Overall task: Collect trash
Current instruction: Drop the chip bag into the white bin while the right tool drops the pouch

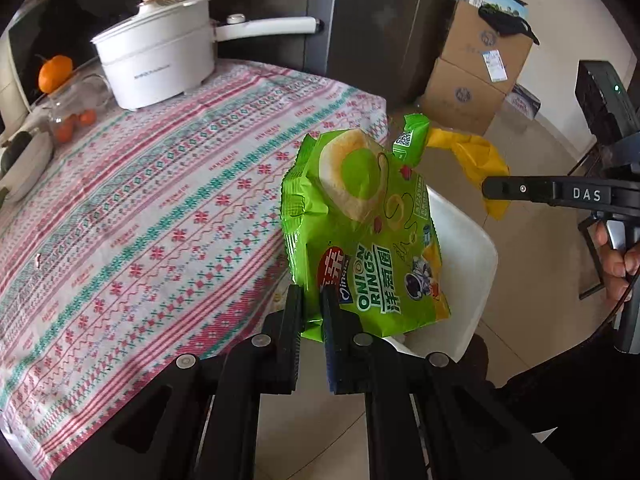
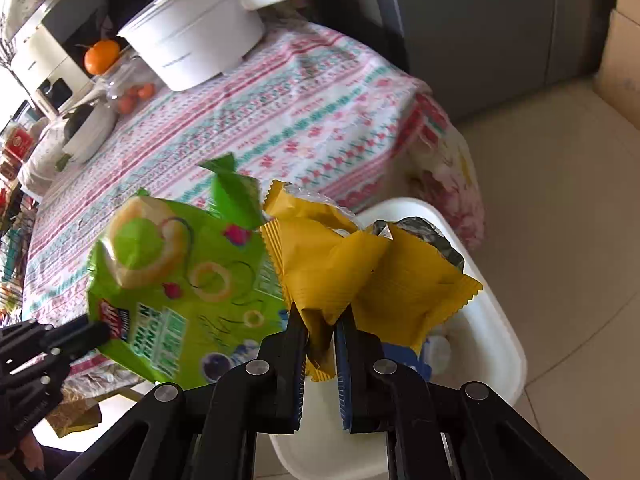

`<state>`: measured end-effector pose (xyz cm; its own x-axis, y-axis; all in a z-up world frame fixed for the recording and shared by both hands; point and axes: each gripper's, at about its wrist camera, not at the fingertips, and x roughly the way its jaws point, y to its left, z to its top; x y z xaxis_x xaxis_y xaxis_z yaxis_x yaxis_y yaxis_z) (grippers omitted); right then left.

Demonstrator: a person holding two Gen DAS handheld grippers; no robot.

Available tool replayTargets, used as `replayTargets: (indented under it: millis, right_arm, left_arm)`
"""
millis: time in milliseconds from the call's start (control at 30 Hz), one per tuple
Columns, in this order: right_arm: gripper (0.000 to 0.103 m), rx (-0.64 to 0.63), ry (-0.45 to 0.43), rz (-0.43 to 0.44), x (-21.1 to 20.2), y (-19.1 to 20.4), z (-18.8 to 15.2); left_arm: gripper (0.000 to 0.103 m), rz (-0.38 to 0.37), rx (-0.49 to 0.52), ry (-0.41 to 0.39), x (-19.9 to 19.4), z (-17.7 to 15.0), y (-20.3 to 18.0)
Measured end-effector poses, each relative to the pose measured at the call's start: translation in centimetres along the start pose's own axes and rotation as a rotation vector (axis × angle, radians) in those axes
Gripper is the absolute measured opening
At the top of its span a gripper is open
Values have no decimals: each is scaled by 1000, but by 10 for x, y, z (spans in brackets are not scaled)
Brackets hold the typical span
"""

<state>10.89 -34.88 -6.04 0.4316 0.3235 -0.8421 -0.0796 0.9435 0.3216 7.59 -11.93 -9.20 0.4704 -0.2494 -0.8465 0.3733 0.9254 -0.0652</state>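
Green bag (image 1: pixel 362 236) upright — yellow wrapper (image 2: pixel 360 276) beside.

My crinkled green foil onion-rings snack bag (image 1: pixel 360 232) hangs in the air, pinched at its bottom corner, printed face toward me, torn top flap up at one o'clock. At its three o'clock, touching or nearly so, is my crumpled yellow foil wrapper (image 2: pixel 360 276), silver lining showing at its open top, held by its lower fold. Both hang past the table edge, above my white plastic bin (image 2: pixel 492 320), which already holds some white and blue scraps.
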Motion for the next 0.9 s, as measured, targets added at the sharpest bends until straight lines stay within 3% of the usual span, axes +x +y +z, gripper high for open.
replayTargets:
  millis: [167, 333, 433, 500, 700, 900]
  right_arm:
    - [11, 37, -4, -16, -4, -17, -4]
    - [11, 55, -1, -16, -6, -24, -3]
    - [12, 58, 5, -14, -5, -26, -4]
    - [12, 60, 13, -14, -3, -27, -5]
    - [14, 60, 64, -20, 9, -27, -10]
    - [18, 47, 109, -20, 21, -21, -17]
  left_arm:
    - [10, 7, 60, 51, 31, 3, -28]
    - [17, -54, 73, 68, 48, 6, -41]
    - [37, -64, 63, 71, 49, 8, -42]
    - [63, -69, 48, 51, 43, 9, -38]
    - [80, -63, -3, 20, 23, 9, -21]
    - [89, -36, -61, 16, 8, 2, 0]
